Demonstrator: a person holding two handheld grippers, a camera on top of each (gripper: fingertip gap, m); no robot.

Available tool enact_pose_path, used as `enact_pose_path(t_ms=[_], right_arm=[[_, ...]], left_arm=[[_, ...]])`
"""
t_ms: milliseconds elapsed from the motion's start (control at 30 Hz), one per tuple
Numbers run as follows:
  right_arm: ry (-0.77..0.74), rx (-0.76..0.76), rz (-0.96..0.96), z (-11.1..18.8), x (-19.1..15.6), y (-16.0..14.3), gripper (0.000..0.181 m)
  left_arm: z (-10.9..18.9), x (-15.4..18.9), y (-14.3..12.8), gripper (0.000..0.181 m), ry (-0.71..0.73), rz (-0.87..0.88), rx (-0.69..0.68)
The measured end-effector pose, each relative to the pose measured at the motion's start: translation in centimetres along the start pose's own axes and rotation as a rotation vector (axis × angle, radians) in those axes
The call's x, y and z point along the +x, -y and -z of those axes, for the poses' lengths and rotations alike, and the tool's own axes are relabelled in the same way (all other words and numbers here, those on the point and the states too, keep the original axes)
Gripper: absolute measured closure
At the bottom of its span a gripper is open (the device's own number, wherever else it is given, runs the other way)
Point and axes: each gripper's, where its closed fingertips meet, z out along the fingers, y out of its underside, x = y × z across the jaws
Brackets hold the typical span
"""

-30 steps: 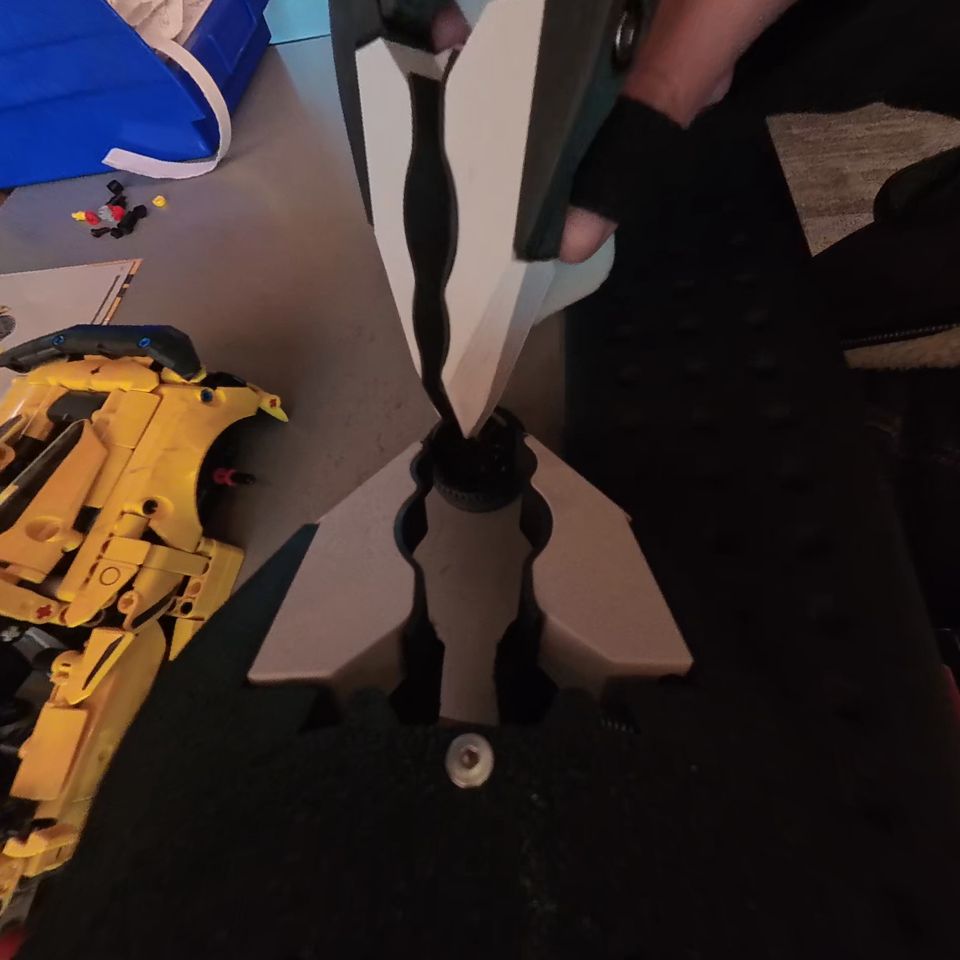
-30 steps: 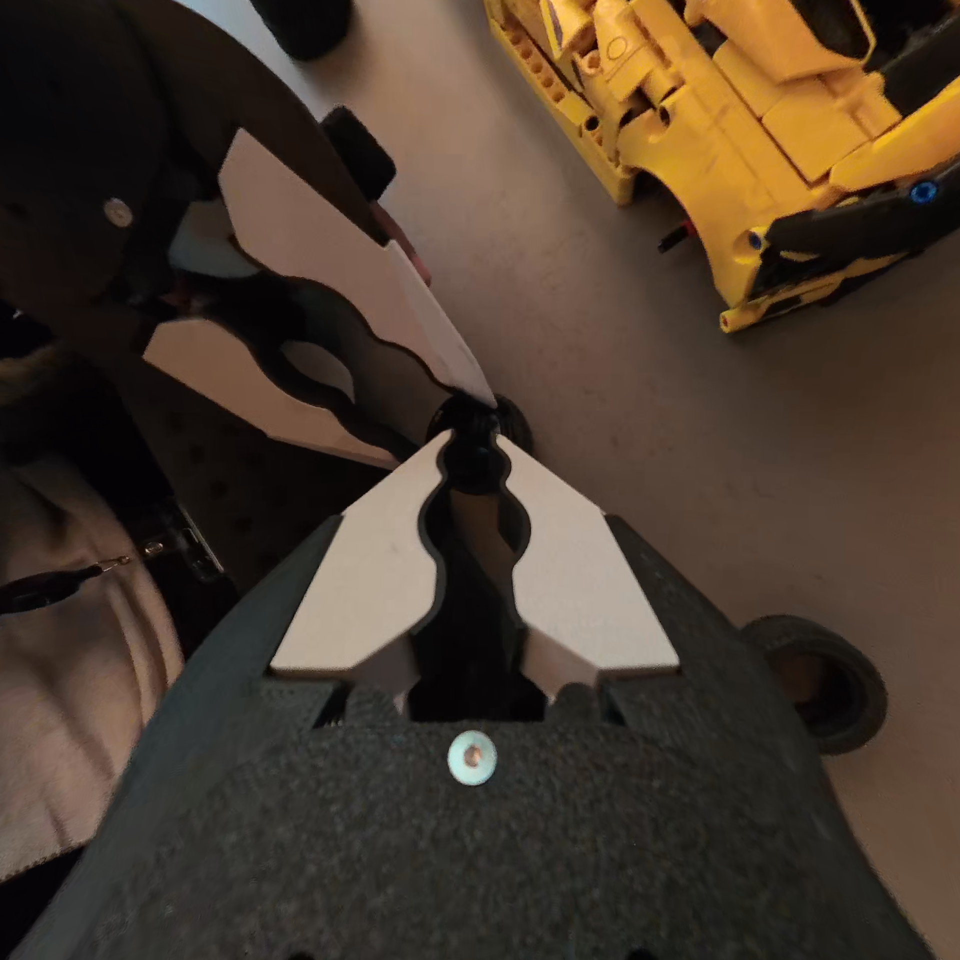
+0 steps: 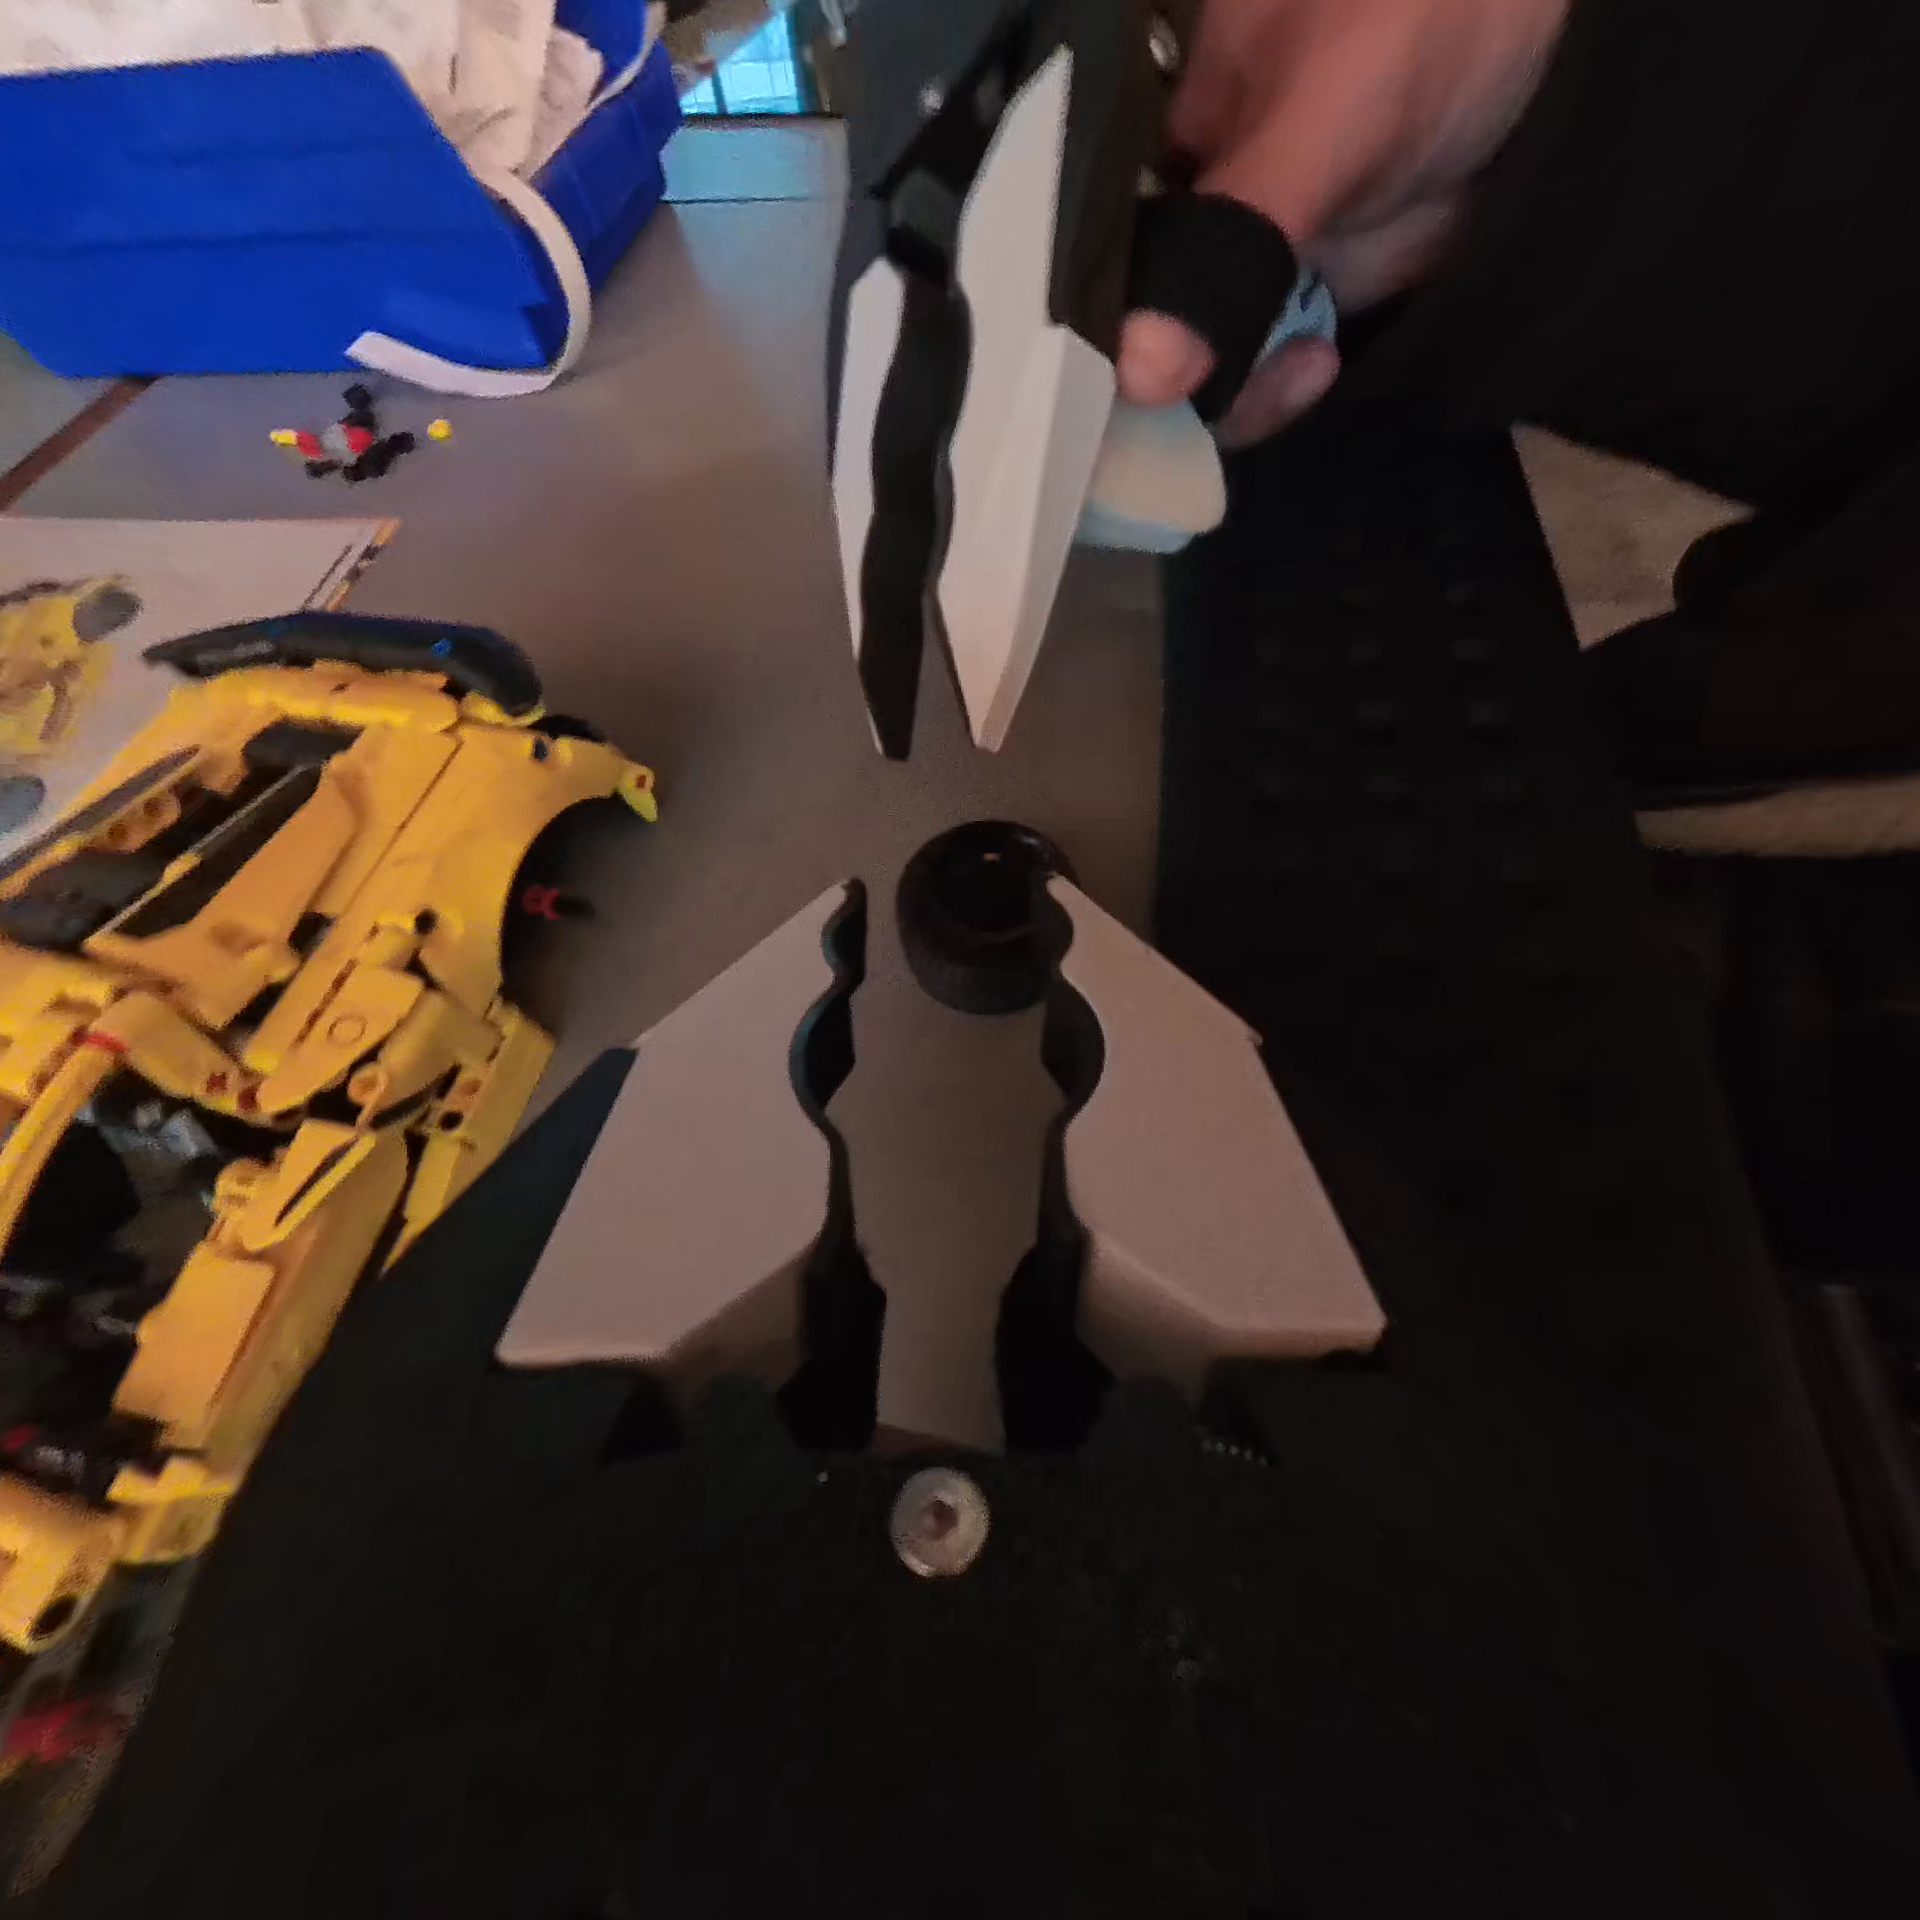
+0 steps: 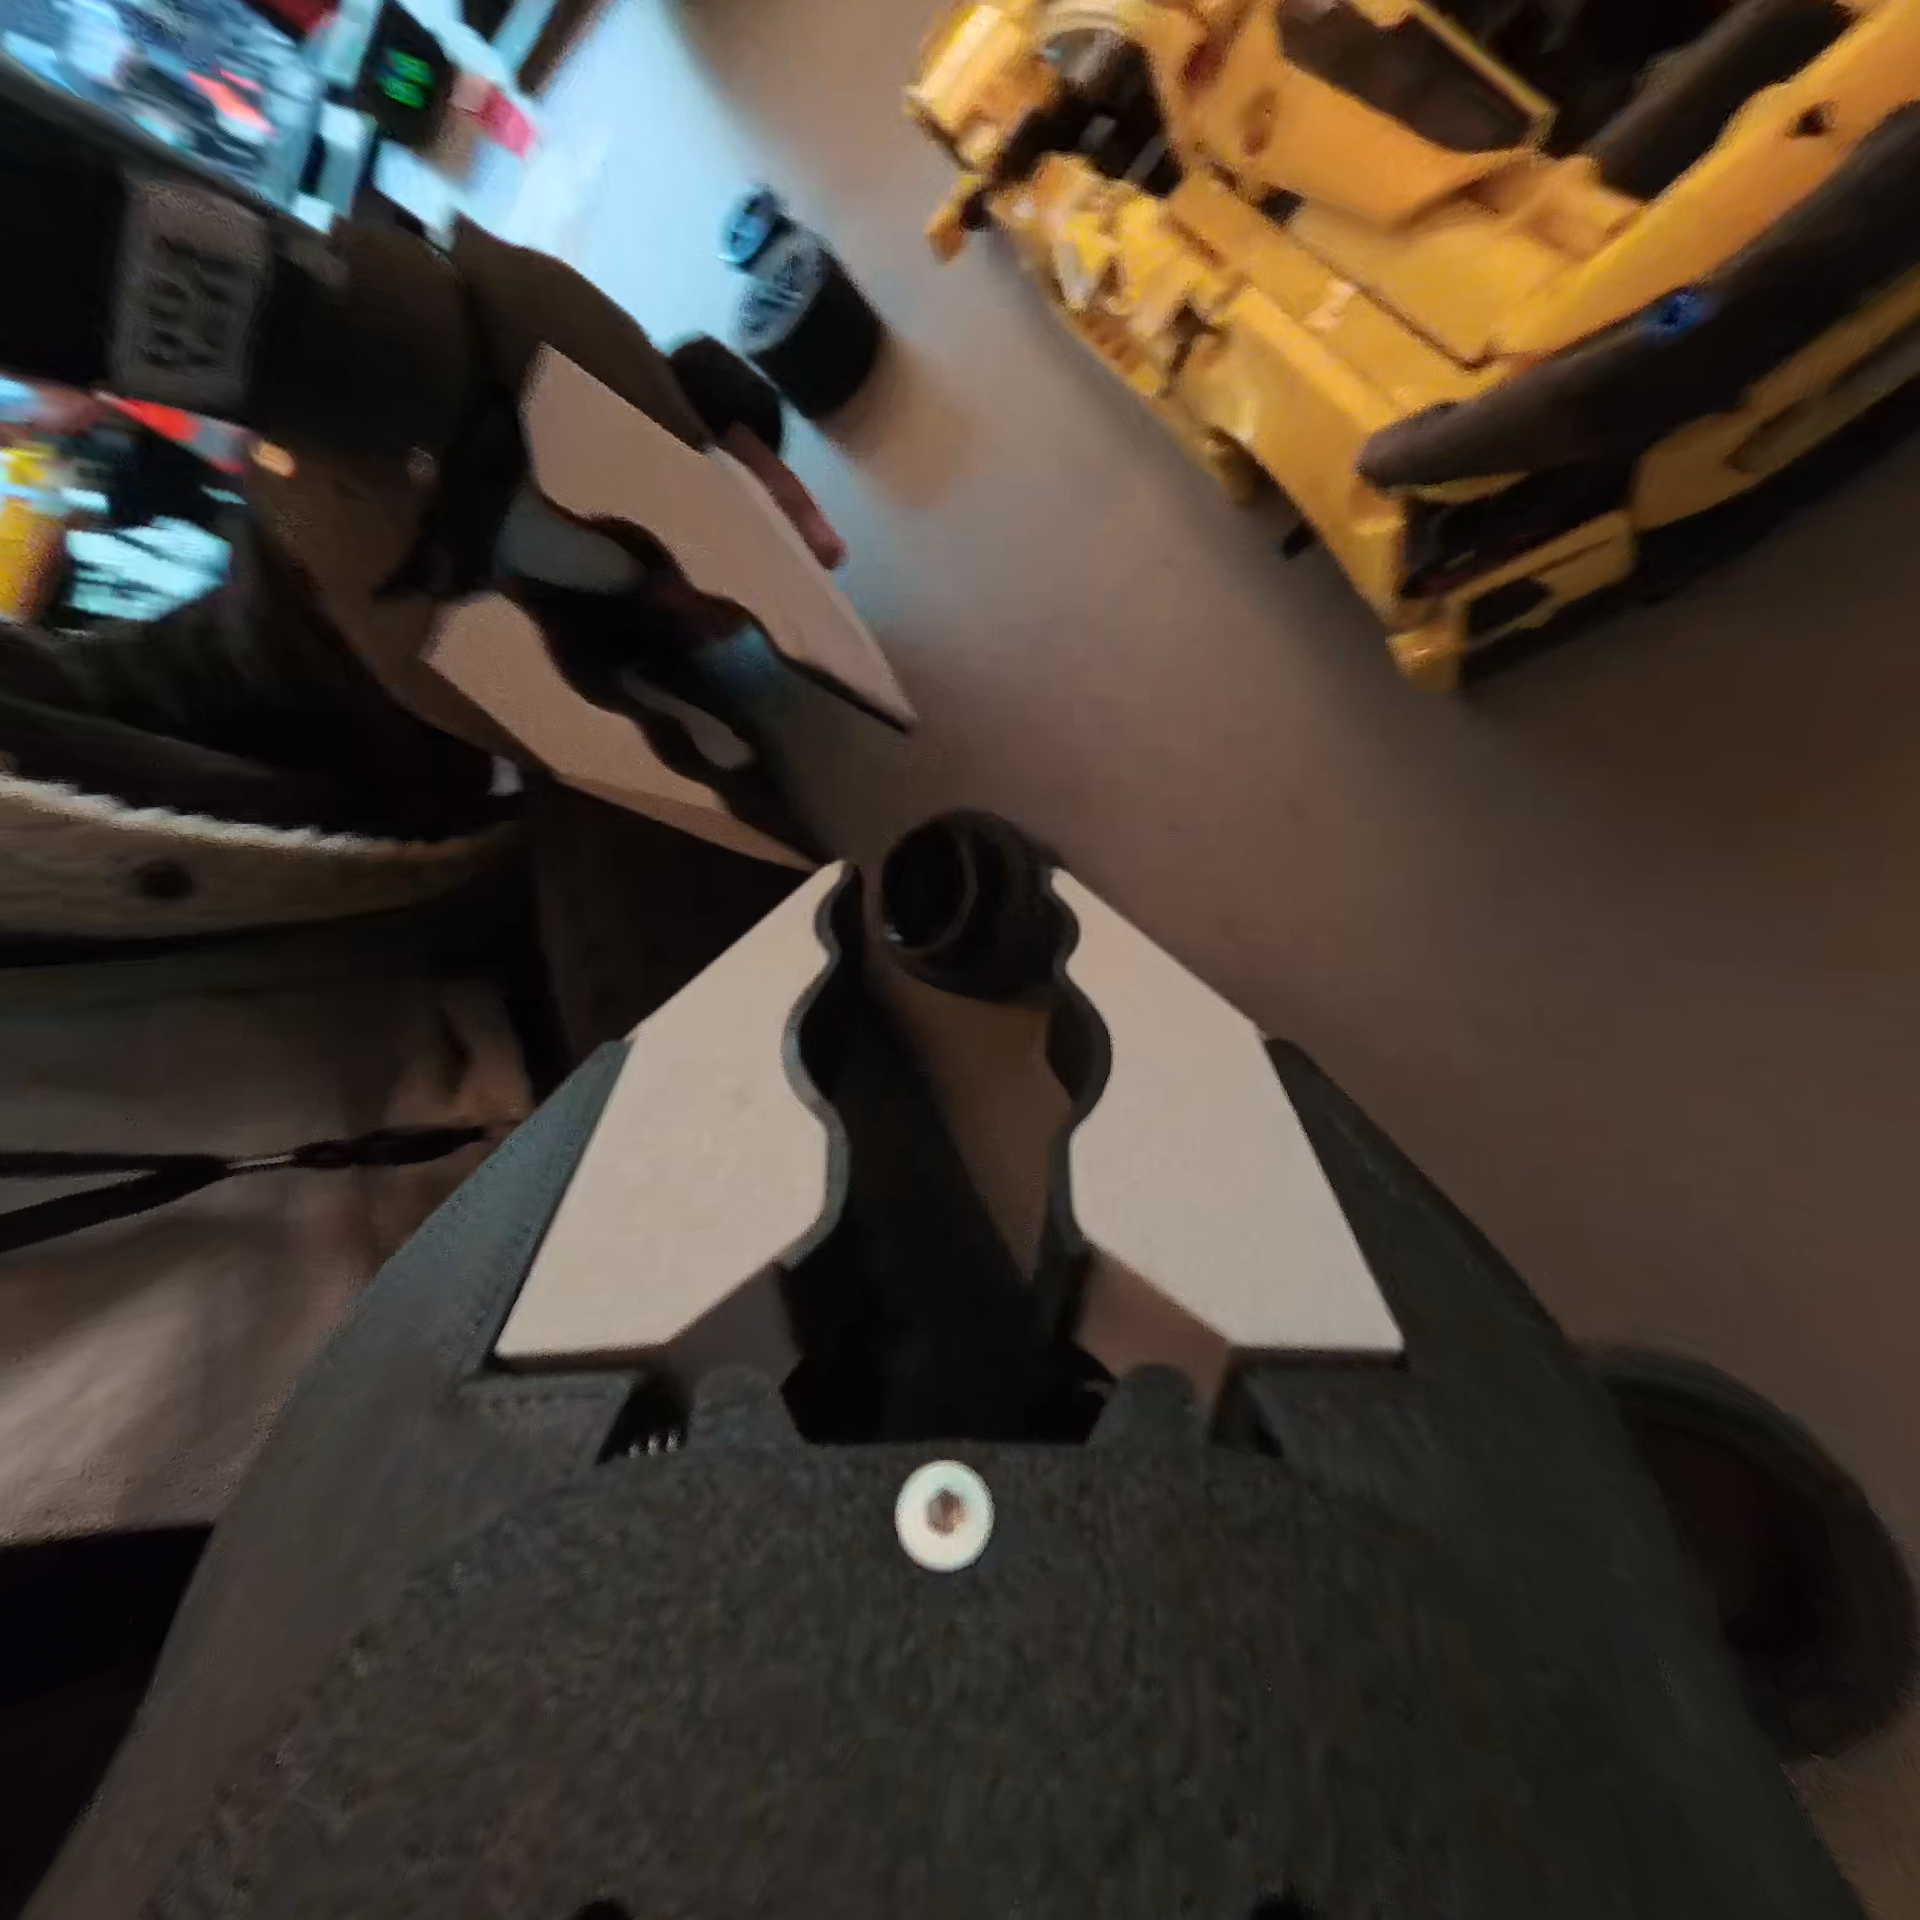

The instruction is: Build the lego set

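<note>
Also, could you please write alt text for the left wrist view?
A small black tyre sits at the tips of the parted jaws of the left gripper, against a grey table. The right gripper, held in a hand, points at it without touching. A part-built yellow Lego car lies to the left, a blue bin behind.

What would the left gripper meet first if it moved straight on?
Probably the black wheel, right at its tips; the right gripper is beyond it. Depth is unclear.

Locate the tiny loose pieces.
Left wrist view, upper left: the loose pieces lie on the table between the blue bin and the instruction booklet.
</note>
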Motion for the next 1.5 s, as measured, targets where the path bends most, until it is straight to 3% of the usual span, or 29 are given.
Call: enact_pose_path(t_ms=[100, 200, 300, 400, 500, 567, 700, 800, 833, 900, 1000, 1200, 1300, 1367, 1500], right_arm=[[-0.097, -0.154, 0.007, -1.9, 1.6, -2.2, 0.133], [-0.004, -0.144, -0.02, -3.3, -0.2, -2.0, 0.144], [-0.054, -0.14, 0.109, -3.1, -0.3, -2.1, 0.149], [-0.047, -0.037, 0.322, -2.6, -1.9, -1.4, 0.149], [0.0, 0.135, 0.483, -1.6, -4.5, 0.5, 0.15], [-0.019, 0.173, 0.556, -1.4, -4.9, 1.1, 0.15], [0.002, 0.275, 0.591, -1.3, -5.4, 1.5, 0.15], [0.138, 0.293, 0.409, -1.0, -5.7, 1.5, 0.141], [0.215, 0.279, 0.37, -1.0, -6.3, 1.3, 0.152], [0.238, 0.28, 0.337, -1.0, -6.4, 1.4, 0.153], [0.165, 0.296, 0.342, -0.9, -5.7, 1.9, 0.156], [-0.096, 0.236, 0.411, -1.6, -3.1, 1.6, 0.16], [-0.139, 0.233, 0.407, -1.7, -2.6, 1.7, 0.16], [-0.108, 0.256, 0.403, -1.6, -2.9, 2.0, 0.16], [0.092, 0.466, 0.447, 0.6, -6.1, 4.1, 0.157]], left_arm=[[0.2, -0.8, -0.9, 0.149, -0.03, 0.105, -0.027], [-0.2, -0.2, -1.6, 0.148, -0.103, 0.203, -0.058], [0.1, 0.3, -1.9, 0.142, -0.185, 0.323, -0.048], [0.8, 1.4, -1.2, 0.138, -0.353, 0.471, -0.012], [1.3, 2.1, 0.6, 0.136, -0.429, 0.47, 0.071], [1.8, 2.5, 1.3, 0.144, -0.449, 0.435, 0.107], [2.4, 2.4, 1.8, 0.148, -0.394, 0.344, 0.138], [3.0, 2.7, 2.9, 0.151, -0.363, 0.236, 0.205], [3.1, 2.7, 3.2, 0.151, -0.358, 0.226, 0.22], [3.2, 2.6, 3.3, 0.151, -0.349, 0.214, 0.225], [2.9, 1.9, 3.2, 0.152, -0.288, 0.212, 0.221], [1.2, 0.1, 0.9, 0.155, -0.06, 0.115, 0.062], [1.0, -0.4, 0.6, 0.157, 0.004, 0.094, 0.026], [1.2, -0.4, 0.8, 0.156, -0.007, 0.099, 0.043], [3.4, 0.6, 4.5, 0.154, -0.212, 0.286, 0.294]])
